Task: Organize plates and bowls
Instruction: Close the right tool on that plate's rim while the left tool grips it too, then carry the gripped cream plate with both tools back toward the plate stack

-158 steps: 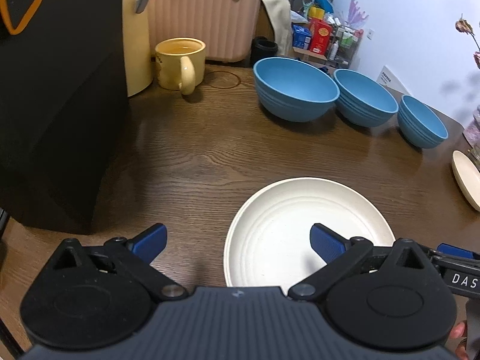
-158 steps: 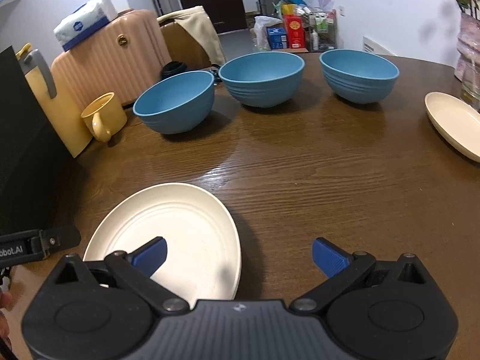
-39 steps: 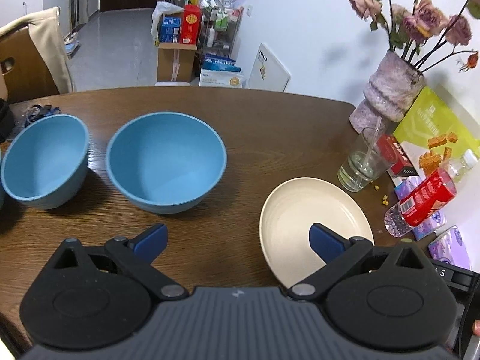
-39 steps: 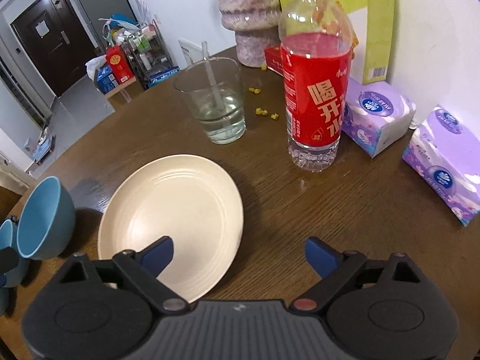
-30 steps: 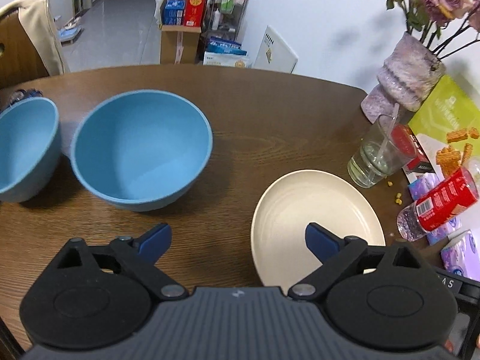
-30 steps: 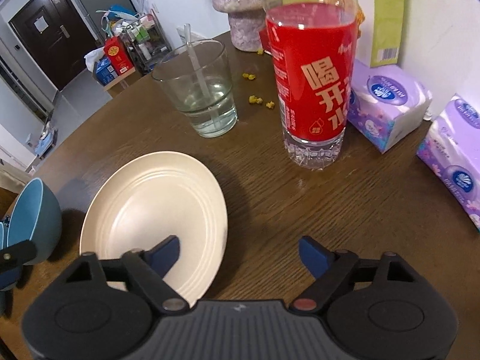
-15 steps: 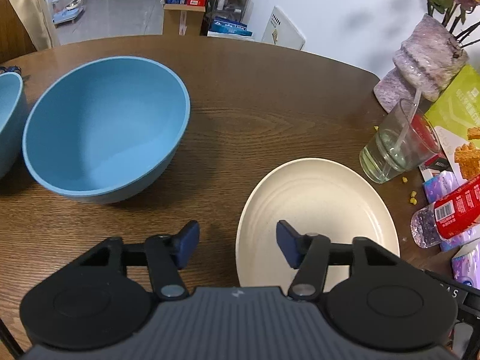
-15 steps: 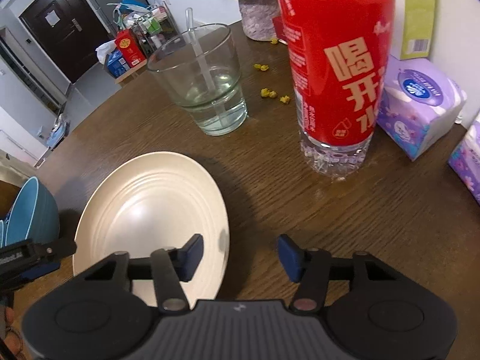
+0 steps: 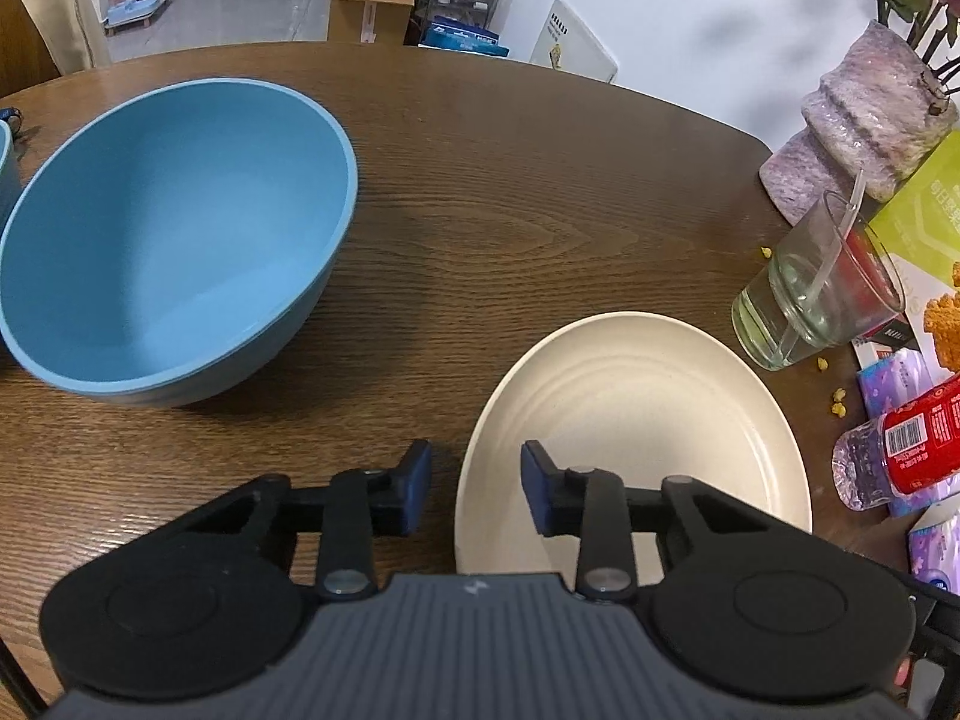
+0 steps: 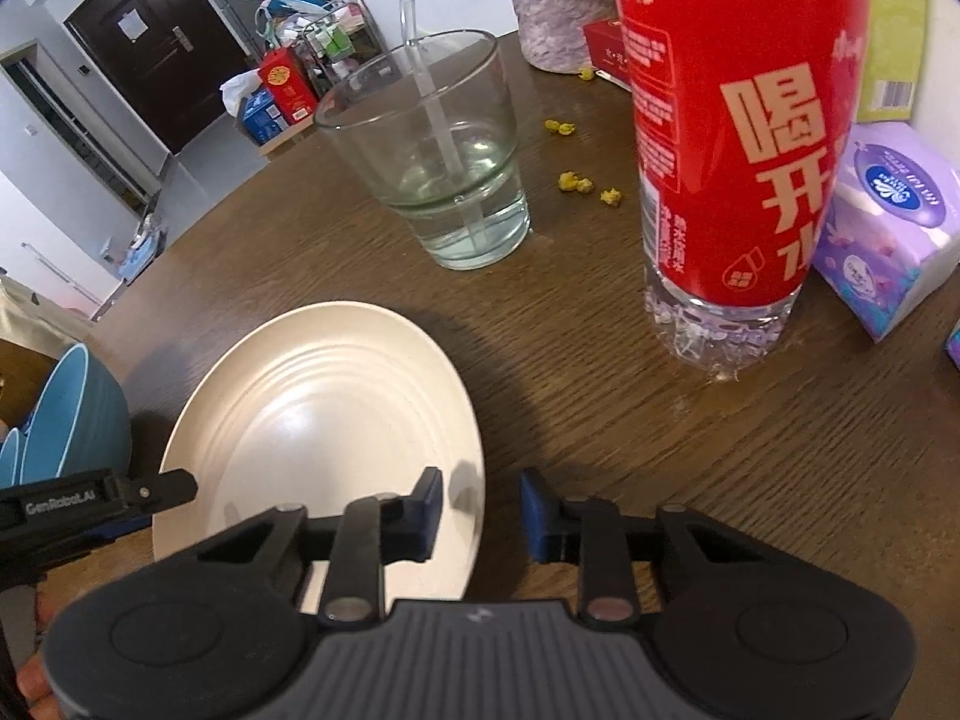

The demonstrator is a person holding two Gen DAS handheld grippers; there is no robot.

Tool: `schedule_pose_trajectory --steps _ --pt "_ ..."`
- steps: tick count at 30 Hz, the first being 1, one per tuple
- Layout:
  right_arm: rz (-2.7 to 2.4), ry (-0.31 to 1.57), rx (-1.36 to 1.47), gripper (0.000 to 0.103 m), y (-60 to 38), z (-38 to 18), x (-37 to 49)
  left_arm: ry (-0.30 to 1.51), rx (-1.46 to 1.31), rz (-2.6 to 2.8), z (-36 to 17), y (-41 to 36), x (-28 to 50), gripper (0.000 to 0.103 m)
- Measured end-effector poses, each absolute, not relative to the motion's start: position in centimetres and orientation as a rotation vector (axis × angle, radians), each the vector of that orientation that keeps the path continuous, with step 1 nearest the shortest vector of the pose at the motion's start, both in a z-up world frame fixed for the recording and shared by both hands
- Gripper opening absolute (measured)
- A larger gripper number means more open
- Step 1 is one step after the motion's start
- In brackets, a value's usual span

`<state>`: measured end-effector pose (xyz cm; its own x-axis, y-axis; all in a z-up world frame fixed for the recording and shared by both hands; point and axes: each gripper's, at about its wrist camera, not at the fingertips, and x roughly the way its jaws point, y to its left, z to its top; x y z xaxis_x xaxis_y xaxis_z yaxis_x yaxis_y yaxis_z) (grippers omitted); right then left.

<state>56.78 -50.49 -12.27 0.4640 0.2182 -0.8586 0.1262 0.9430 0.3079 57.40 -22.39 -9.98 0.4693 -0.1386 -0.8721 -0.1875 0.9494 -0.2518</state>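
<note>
Cream plate (image 9: pixel 636 420) lies between your tongs: left tongs (image 9: pixel 475 491) straddle its left rim, right tongs (image 10: pixel 480 513) its right rim, both closing, not yet clamped.

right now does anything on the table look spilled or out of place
Yes: small yellow crumbs lie scattered on the bare table between the glass and the red bottle, like spilled snack bits. The plate and the blue bowl sit flat and look clean.
</note>
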Motion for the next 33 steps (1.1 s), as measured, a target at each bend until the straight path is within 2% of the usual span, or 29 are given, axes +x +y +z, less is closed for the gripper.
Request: schedule_pose_trajectory --steps 5,13,33 --pt "0.071 1.092 0.372 0.014 -50.8 -12.7 57.0 1.090 -0.340 0.026 -10.3 -22.3 57.6 0.022" --pt "0.087 1.087 0.373 0.010 -50.5 -13.1 57.2 1.092 -0.348 0.019 -10.8 -22.3 57.9 0.016" --pt "0.101 1.040 0.340 0.009 -49.6 -12.7 56.9 1.042 -0.299 0.010 -9.9 -22.7 57.3 0.016"
